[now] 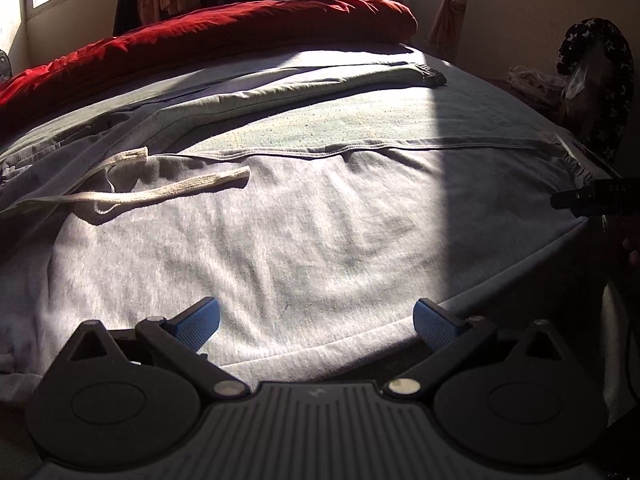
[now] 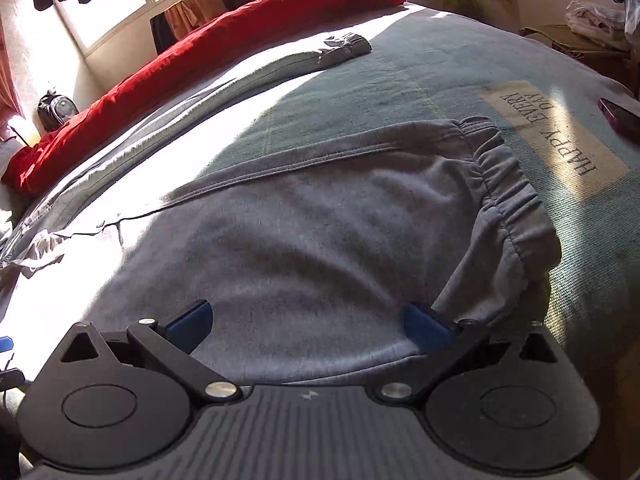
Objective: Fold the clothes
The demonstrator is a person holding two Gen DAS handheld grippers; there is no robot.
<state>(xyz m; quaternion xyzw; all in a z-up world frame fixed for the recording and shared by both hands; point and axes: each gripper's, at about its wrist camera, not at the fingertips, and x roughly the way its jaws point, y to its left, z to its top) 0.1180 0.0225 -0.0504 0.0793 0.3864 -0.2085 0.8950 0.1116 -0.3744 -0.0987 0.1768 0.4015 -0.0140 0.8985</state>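
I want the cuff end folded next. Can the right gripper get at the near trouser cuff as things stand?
Probably yes. The right gripper is open over the grey trousers, and the elastic cuff lies just ahead to its right with nothing on it.

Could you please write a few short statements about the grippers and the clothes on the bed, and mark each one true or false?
1. Both grippers are open. True: the left gripper and the right gripper each have their blue pads spread wide, gripping nothing.
2. The grey sweatpants hang from a hanger. False: they lie flat on the bed cover.
3. The pale drawstring lies loose on top of the sweatpants. True.
4. The red blanket covers the sweatpants. False: it is rolled along the far side of the bed, apart from them.
5. The printed patch on the bed cover reads "HAPPY EVERY DAY". True.
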